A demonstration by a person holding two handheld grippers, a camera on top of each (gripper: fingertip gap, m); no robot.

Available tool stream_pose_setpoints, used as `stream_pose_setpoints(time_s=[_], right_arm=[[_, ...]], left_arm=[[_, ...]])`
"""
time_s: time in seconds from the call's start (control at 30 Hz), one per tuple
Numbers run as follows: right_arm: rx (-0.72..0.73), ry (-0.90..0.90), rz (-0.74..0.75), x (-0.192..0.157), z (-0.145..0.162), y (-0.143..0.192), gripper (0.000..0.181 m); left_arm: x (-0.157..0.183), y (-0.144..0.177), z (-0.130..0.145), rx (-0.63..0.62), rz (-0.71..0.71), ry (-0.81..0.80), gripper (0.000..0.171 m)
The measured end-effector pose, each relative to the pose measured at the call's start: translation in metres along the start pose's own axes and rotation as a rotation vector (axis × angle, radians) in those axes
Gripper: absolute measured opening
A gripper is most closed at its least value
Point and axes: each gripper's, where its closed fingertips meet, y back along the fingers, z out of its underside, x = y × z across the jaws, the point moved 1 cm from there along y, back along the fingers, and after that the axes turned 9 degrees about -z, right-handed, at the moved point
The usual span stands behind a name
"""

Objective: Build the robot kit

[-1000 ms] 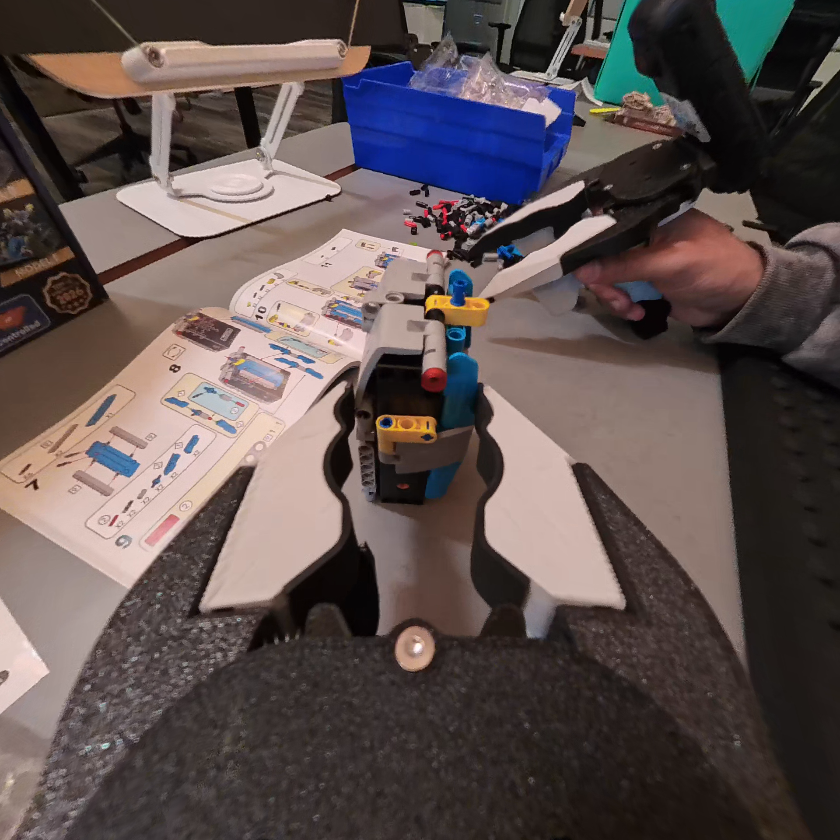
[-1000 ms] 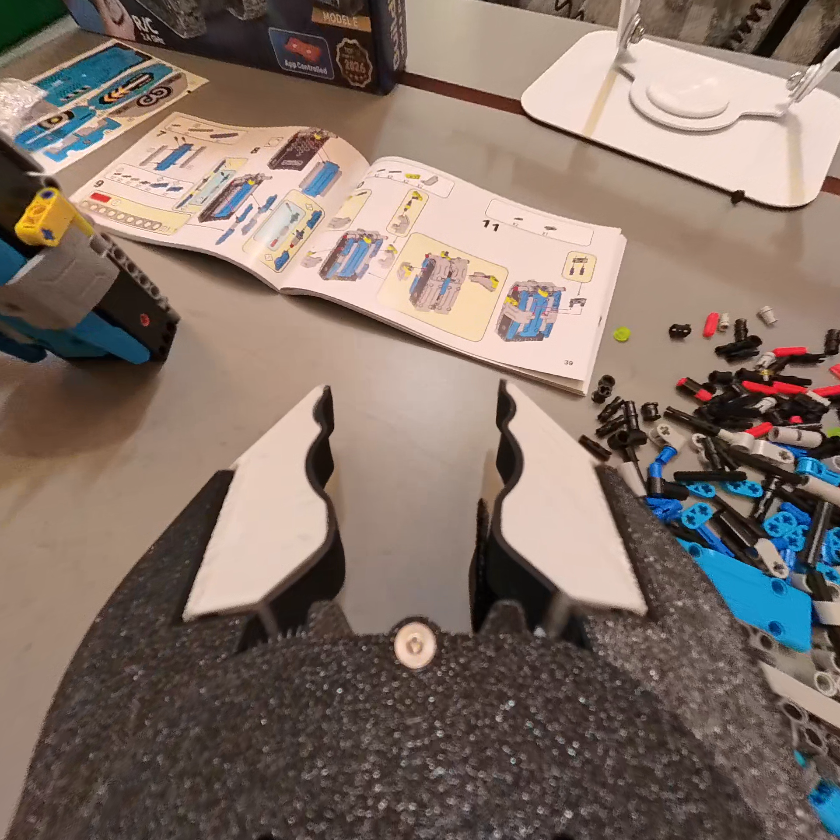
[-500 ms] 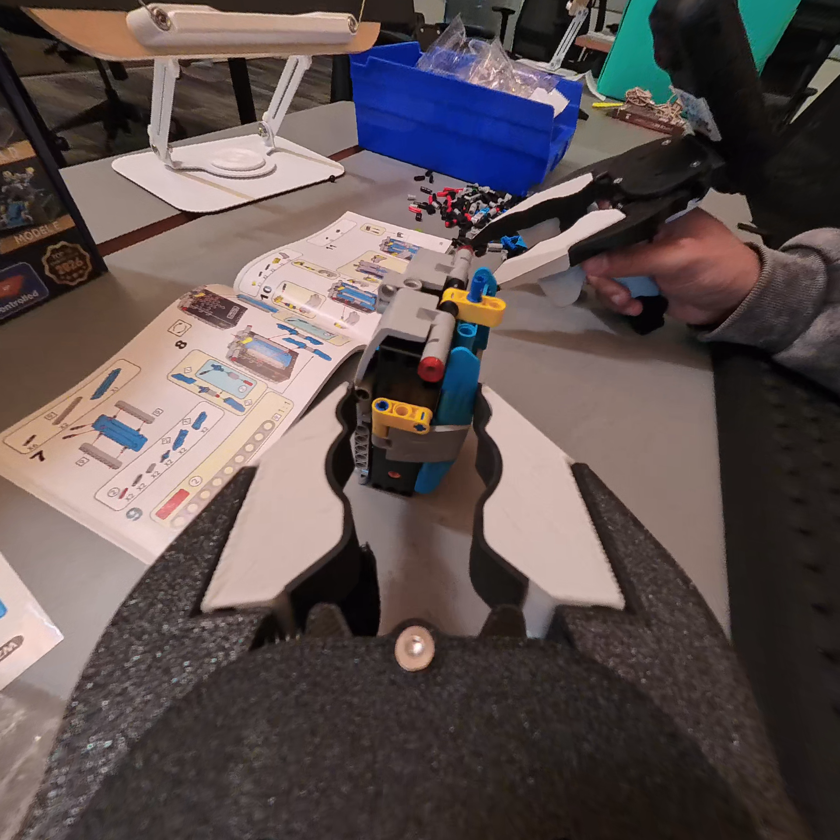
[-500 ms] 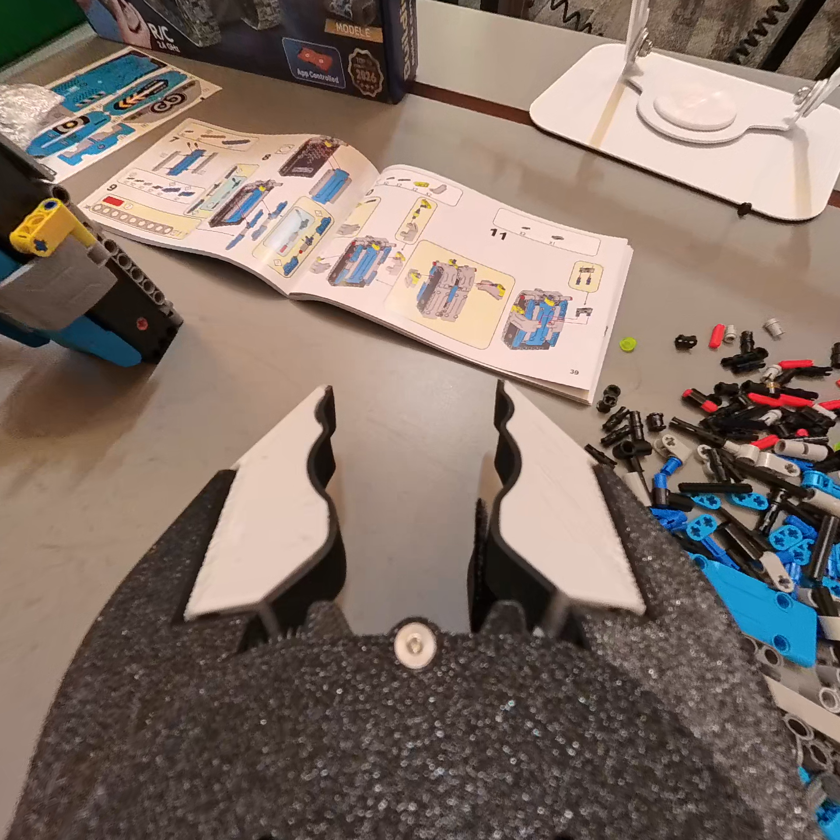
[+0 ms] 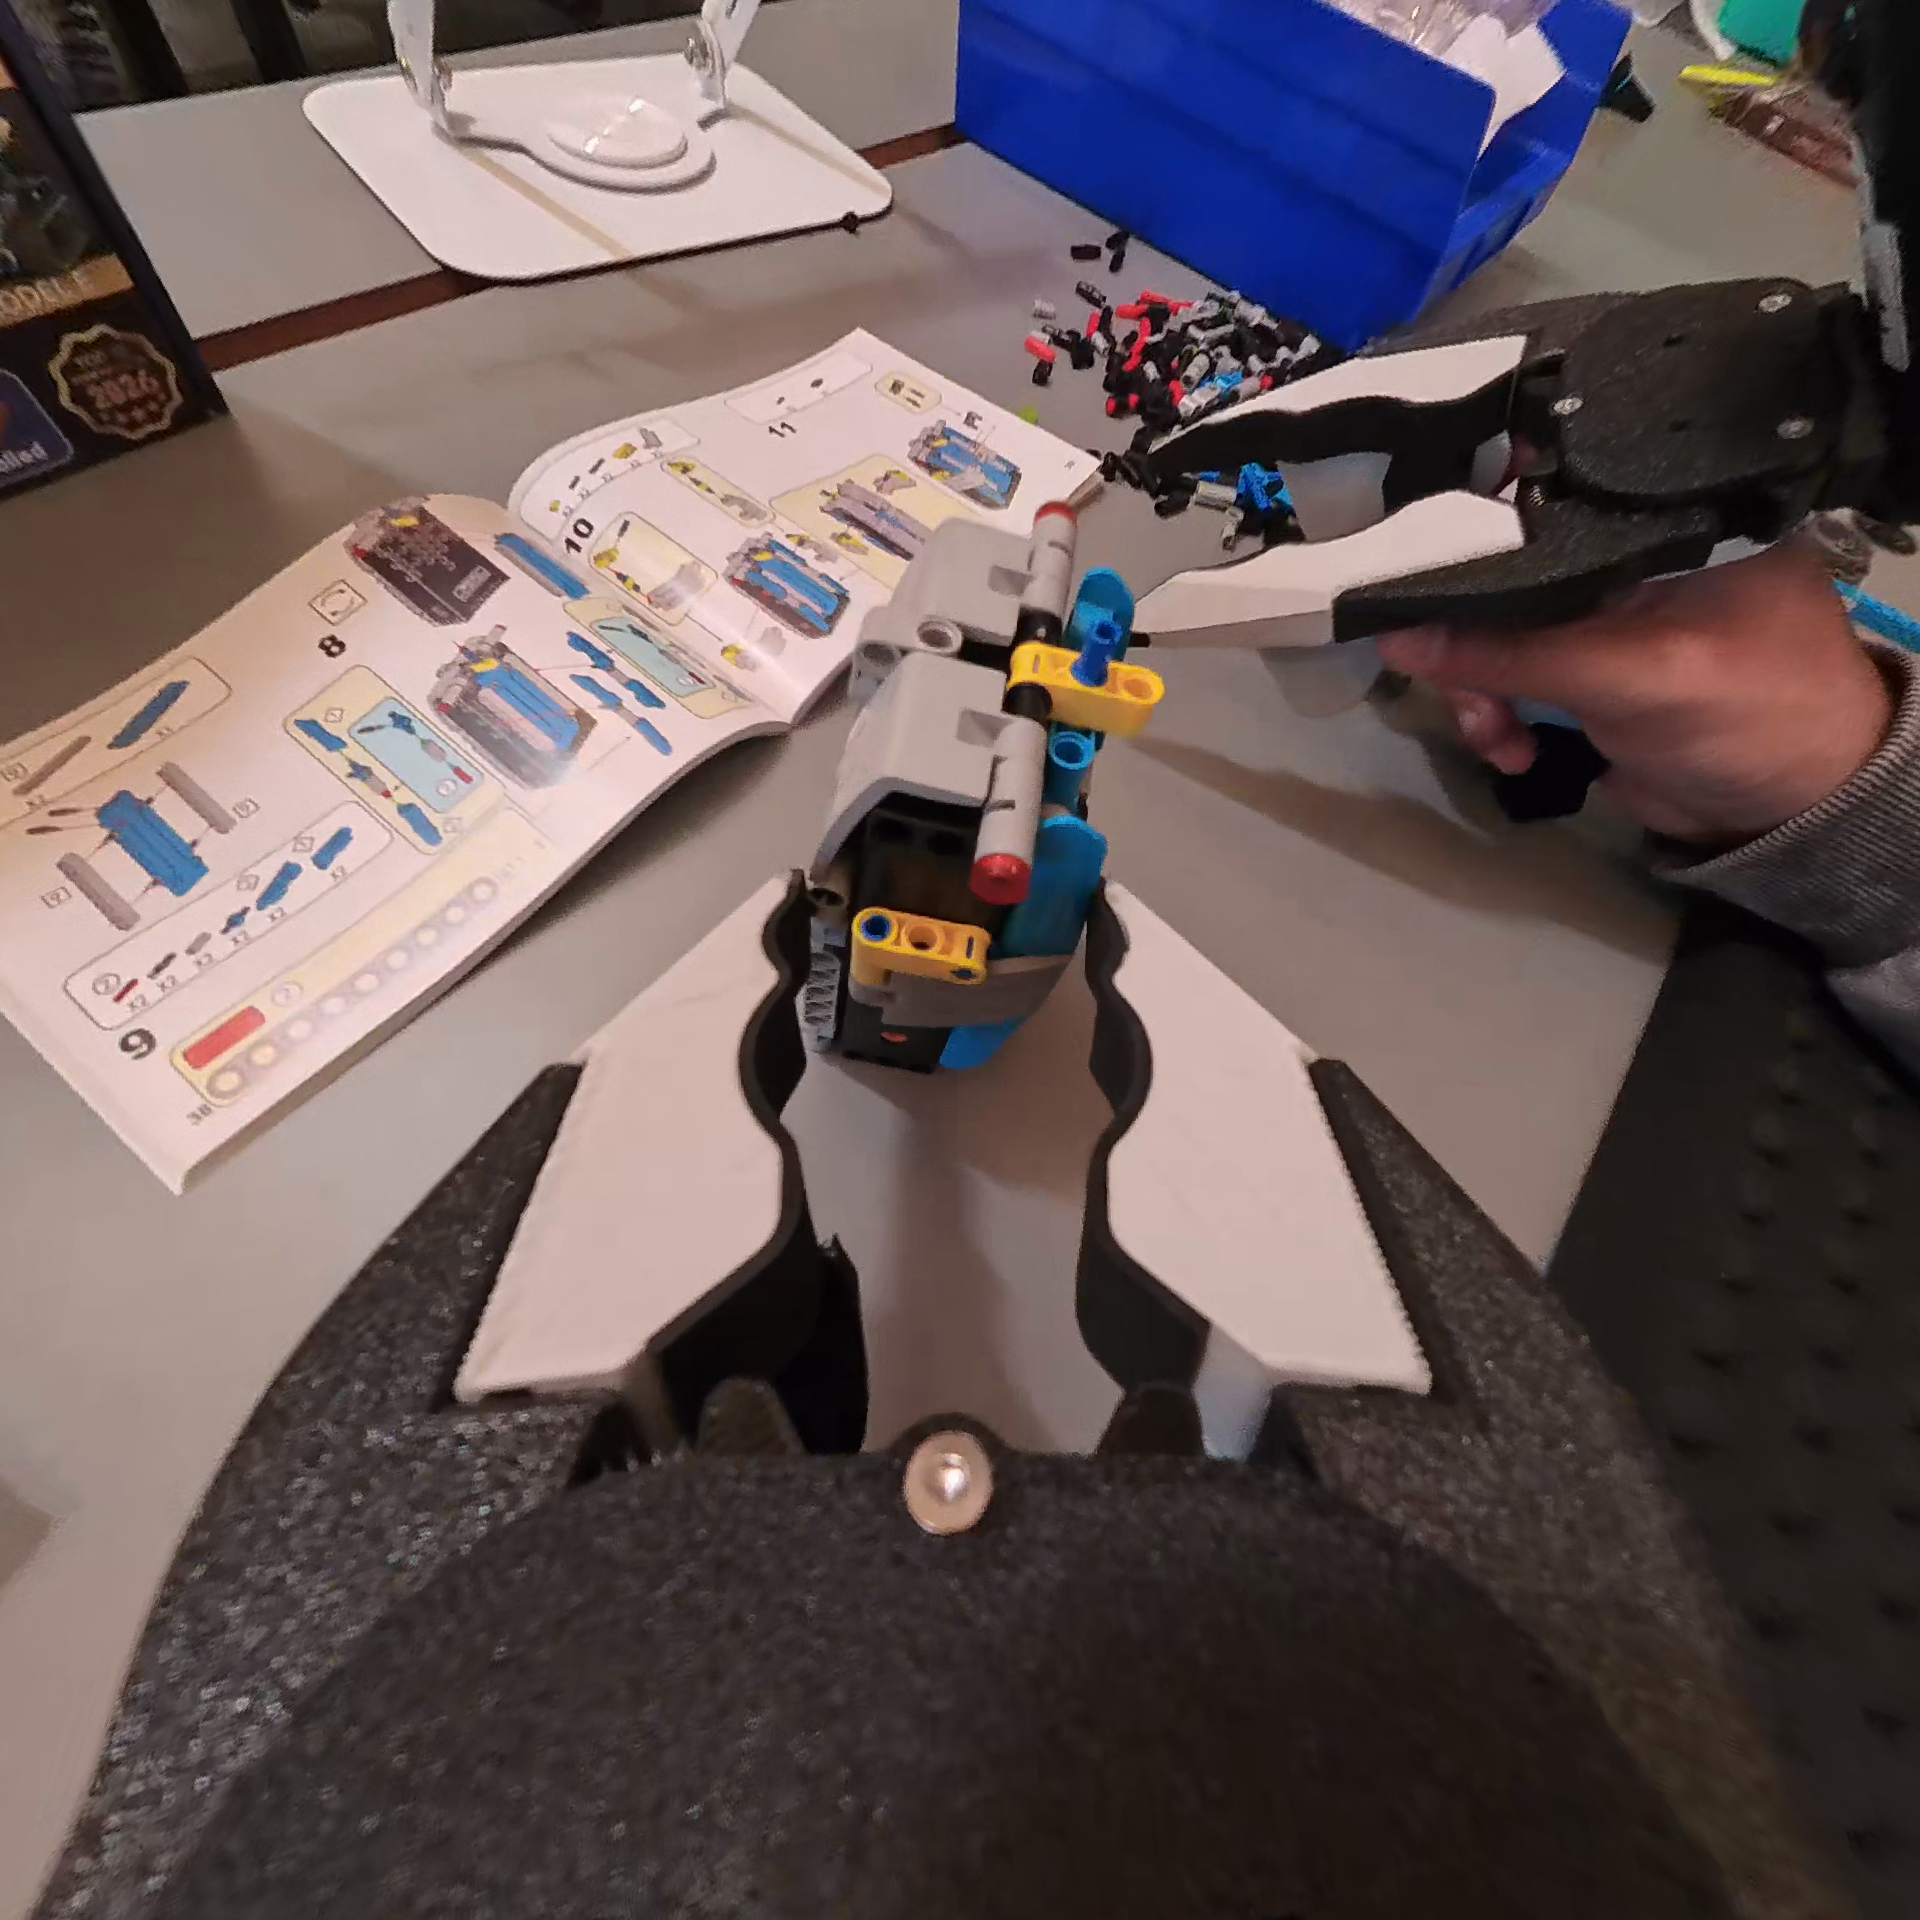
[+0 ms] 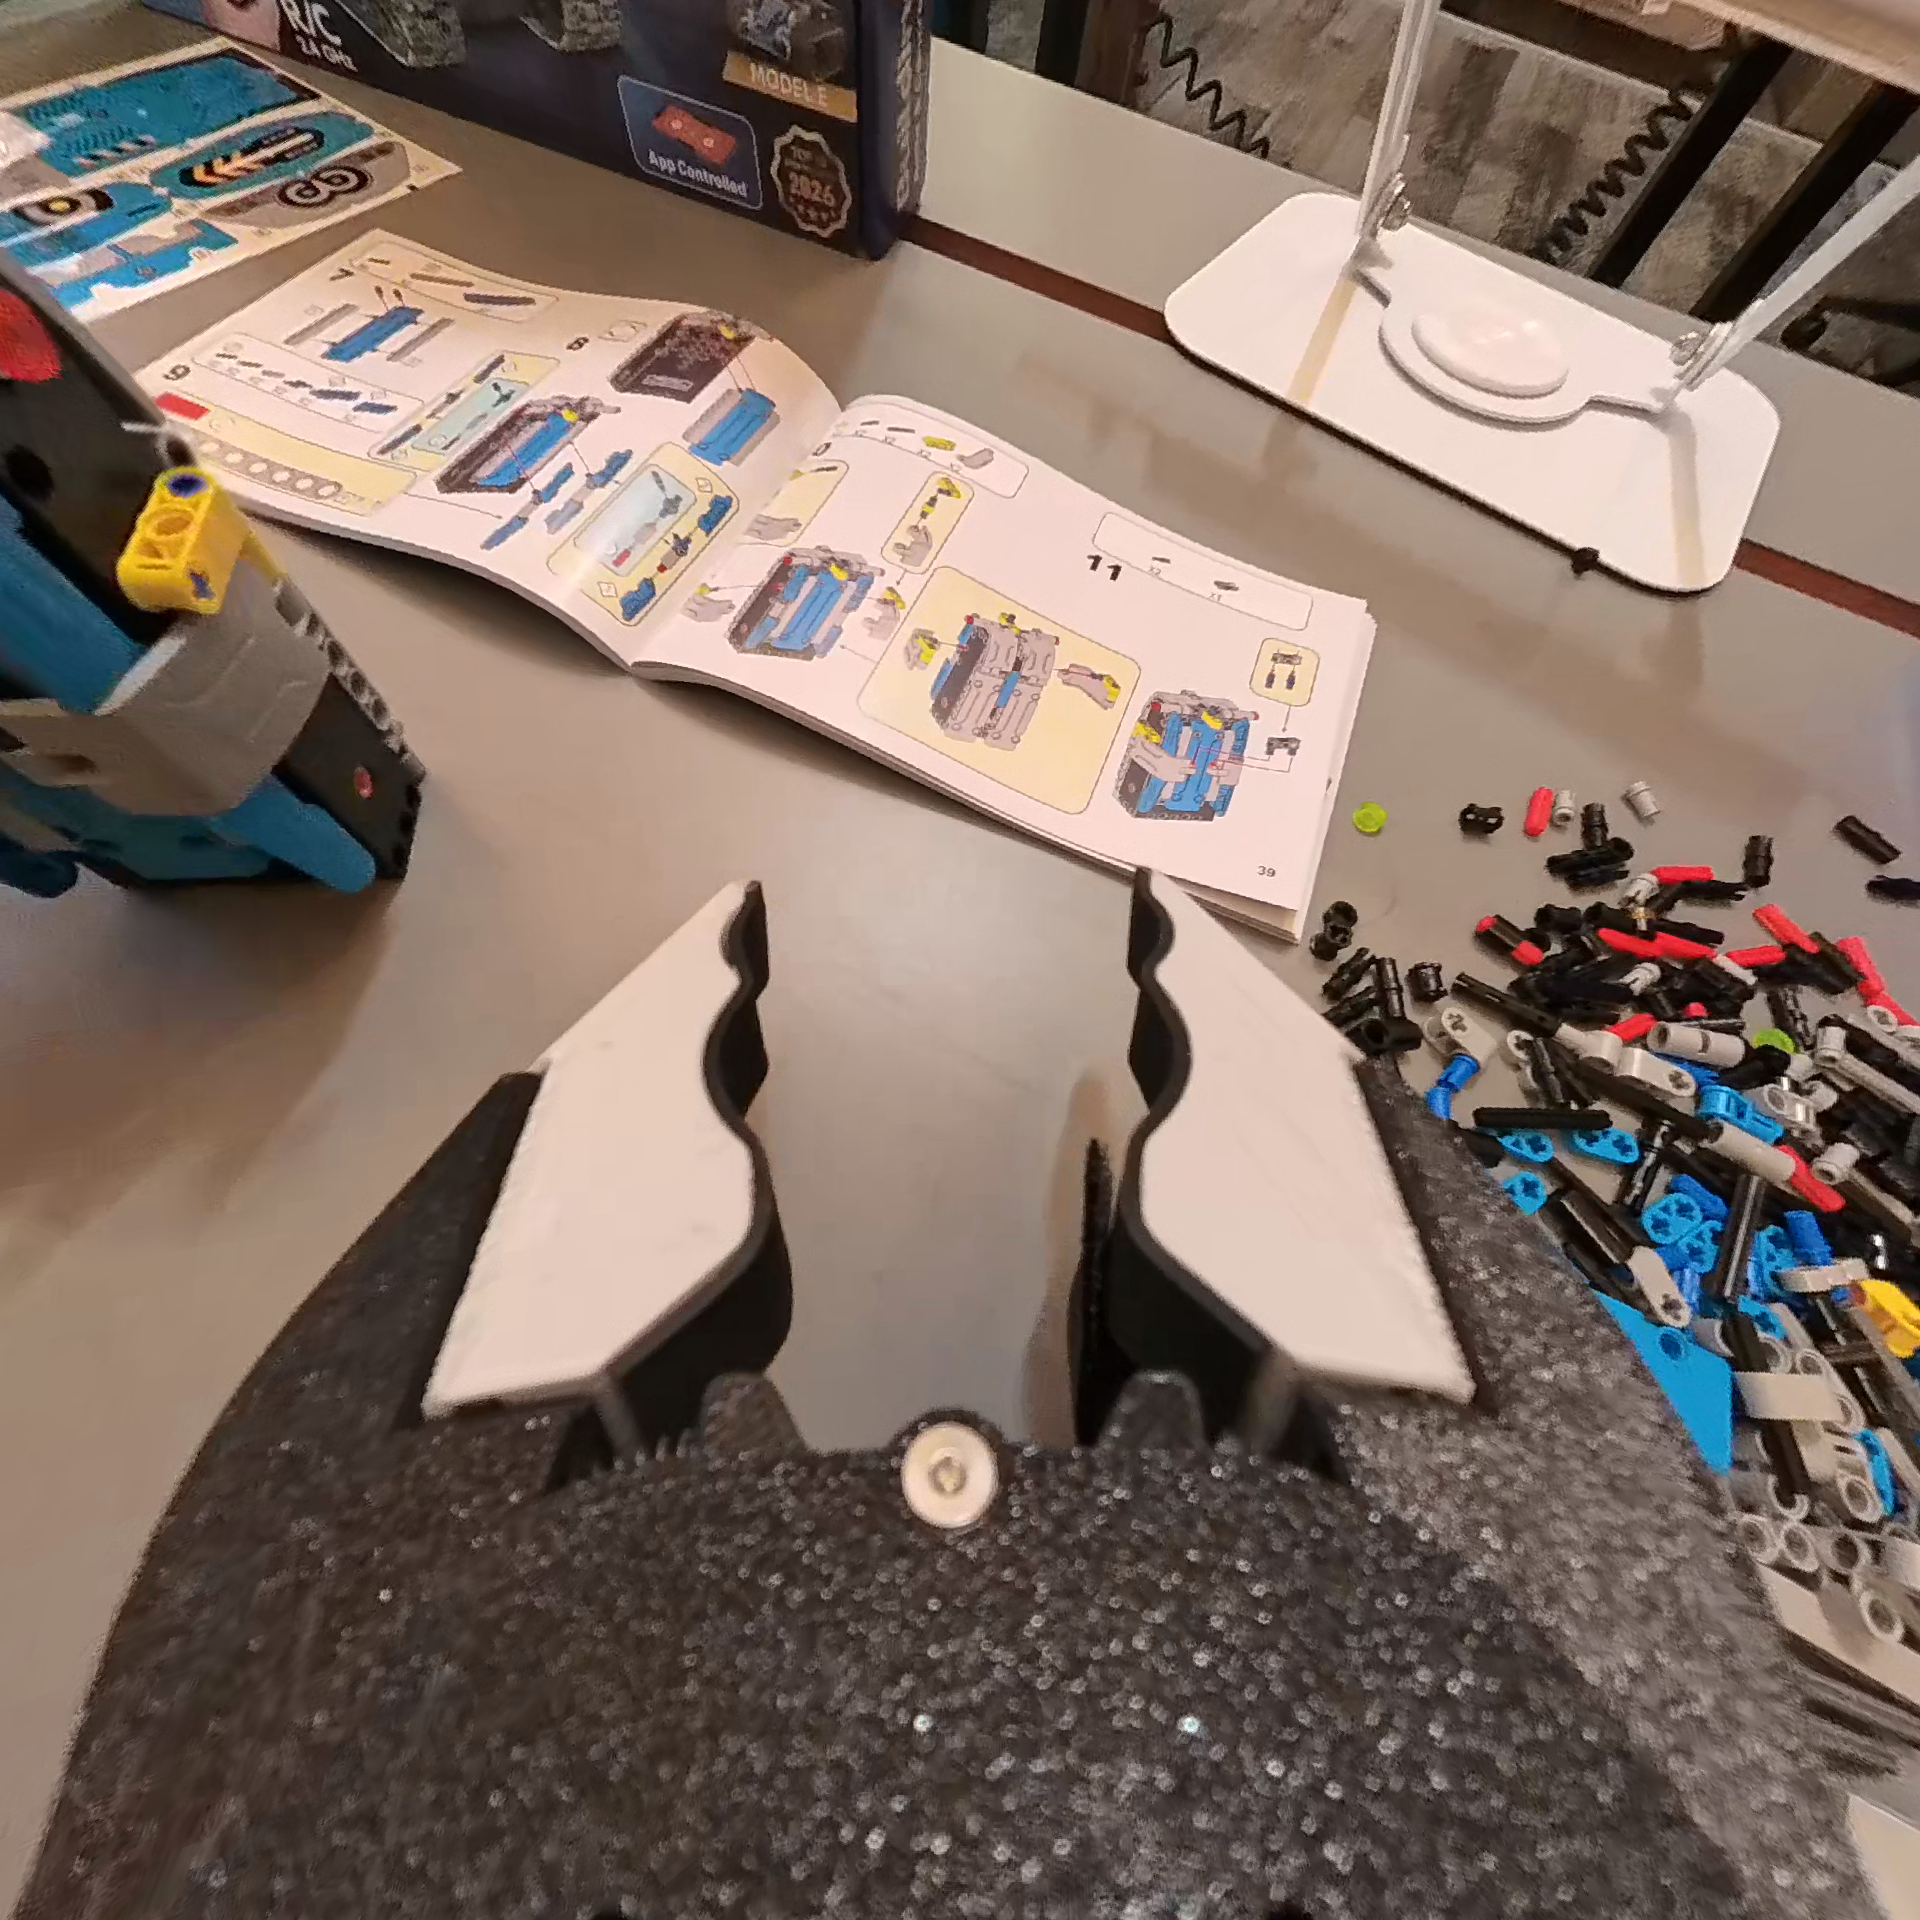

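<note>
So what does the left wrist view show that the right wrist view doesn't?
Only the left wrist view shows the blue bin, a hand holding the right gripper, and the left gripper closed on the model.

Only the right wrist view shows the sticker sheet and the right gripper's open, empty jaws.

Both show the manual, loose parts, white stand and box.

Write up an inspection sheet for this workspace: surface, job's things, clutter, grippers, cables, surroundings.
Surface: grey table, brown seam at the back.
Job's things: brick model; open instruction booklet; loose parts pile.
Clutter: sticker sheet, dark box, blue bin.
Grippers: left gripper shut on the model's base; right gripper open, empty, over bare table.
Cables: nothing seen.
Surroundings: white stand base.
</note>
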Motion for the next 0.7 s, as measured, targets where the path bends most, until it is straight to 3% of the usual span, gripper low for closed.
stream_pose_setpoints(time_s=[0.27,0.43,0.7], right_arm=[[-0.006,0.028,0.021,0.002,0.001,0.002,0.07],[0.02,-0.063,-0.019,0.008,0.002,0.006,0.069],[0.013,-0.07,-0.015,0.015,0.002,0.009,0.07]], left_arm=[[0.037,-0.004,0.002,-0.048,-0.029,-0.036,0.053],[0.037,-0.005,0.008,-0.077,-0.068,-0.055,0.054],[0.032,0.011,0.027,-0.092,-0.06,-0.057,0.077]])
